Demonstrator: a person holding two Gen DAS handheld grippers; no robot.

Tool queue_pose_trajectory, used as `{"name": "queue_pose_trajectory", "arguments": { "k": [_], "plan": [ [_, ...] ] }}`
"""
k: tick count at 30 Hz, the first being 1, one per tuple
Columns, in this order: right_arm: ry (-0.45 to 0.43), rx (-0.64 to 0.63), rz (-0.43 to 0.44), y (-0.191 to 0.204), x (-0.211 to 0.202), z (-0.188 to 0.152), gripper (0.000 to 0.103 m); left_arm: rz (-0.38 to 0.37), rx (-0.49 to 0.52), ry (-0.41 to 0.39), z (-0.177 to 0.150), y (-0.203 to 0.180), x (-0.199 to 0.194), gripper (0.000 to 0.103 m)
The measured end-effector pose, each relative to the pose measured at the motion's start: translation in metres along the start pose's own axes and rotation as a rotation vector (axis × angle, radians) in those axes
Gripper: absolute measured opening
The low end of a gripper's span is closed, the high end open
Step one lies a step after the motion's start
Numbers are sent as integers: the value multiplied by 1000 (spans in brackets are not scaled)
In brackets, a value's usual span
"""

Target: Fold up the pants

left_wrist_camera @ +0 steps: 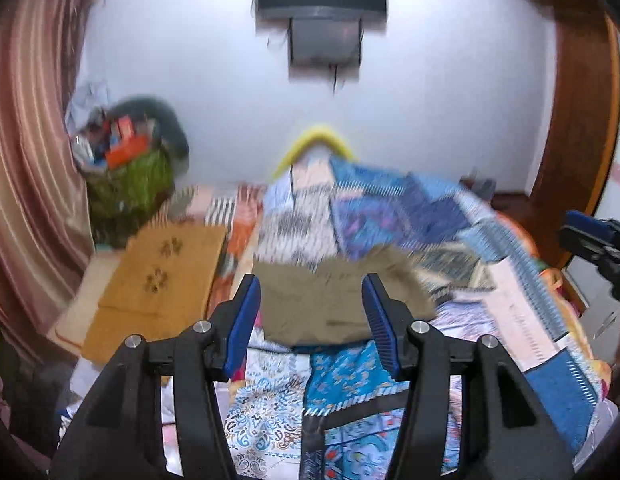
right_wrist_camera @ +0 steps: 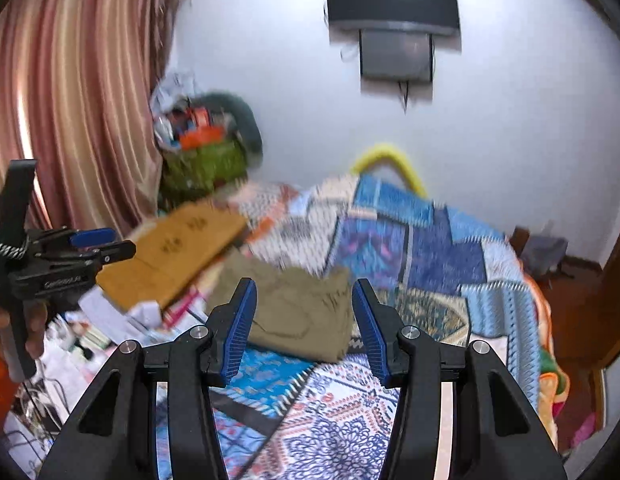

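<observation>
**Olive pants left folded on the quilt**

Olive-khaki cotton pants (left_wrist_camera: 333, 300) are seen lying as 1 compact folded bundle on the patchwork blue quilt (left_wrist_camera: 409, 208), likely set down as finished. Above the bundle, the left gripper (left_wrist_camera: 310, 308) and right gripper (right_wrist_camera: 302, 312) are held parted, with nothing clamped between the blue pads.

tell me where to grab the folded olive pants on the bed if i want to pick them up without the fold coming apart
Take the folded olive pants by the thick rounded edge at their right end, as the right wrist view shows it, coming in low from that side so the jaws close over all layers. The left end looks looser and flatter. They lie on the patchwork bedspread. Both the left gripper and right gripper are open and empty.
</observation>
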State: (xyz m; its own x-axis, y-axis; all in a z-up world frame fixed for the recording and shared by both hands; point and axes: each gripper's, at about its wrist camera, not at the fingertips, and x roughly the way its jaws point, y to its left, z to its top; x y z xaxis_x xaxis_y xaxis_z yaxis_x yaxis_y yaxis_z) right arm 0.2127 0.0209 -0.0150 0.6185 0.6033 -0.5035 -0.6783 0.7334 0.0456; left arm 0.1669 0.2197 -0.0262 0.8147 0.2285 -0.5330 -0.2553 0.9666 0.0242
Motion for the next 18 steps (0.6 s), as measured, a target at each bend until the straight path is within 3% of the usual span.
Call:
{"name": "queue_pose_trajectory", "arguments": {
  "k": [7, 9, 15, 18],
  "plan": [
    [-203, -16, 25, 30, -81, 0, 46, -40, 15, -219, -10, -23, -107, 58],
    [-235, -24, 33, 37, -94, -4, 46, -21, 21, -273, -18, -29, -128, 60],
    [-323, -44, 28, 58, -126, -24, 46, -1, 24, -355, -42, -39, -159, 67],
    [-340, -45, 33, 65, -130, -32, 46, -3, 12, -383, -53, -43, -171, 80]
  ]
}}
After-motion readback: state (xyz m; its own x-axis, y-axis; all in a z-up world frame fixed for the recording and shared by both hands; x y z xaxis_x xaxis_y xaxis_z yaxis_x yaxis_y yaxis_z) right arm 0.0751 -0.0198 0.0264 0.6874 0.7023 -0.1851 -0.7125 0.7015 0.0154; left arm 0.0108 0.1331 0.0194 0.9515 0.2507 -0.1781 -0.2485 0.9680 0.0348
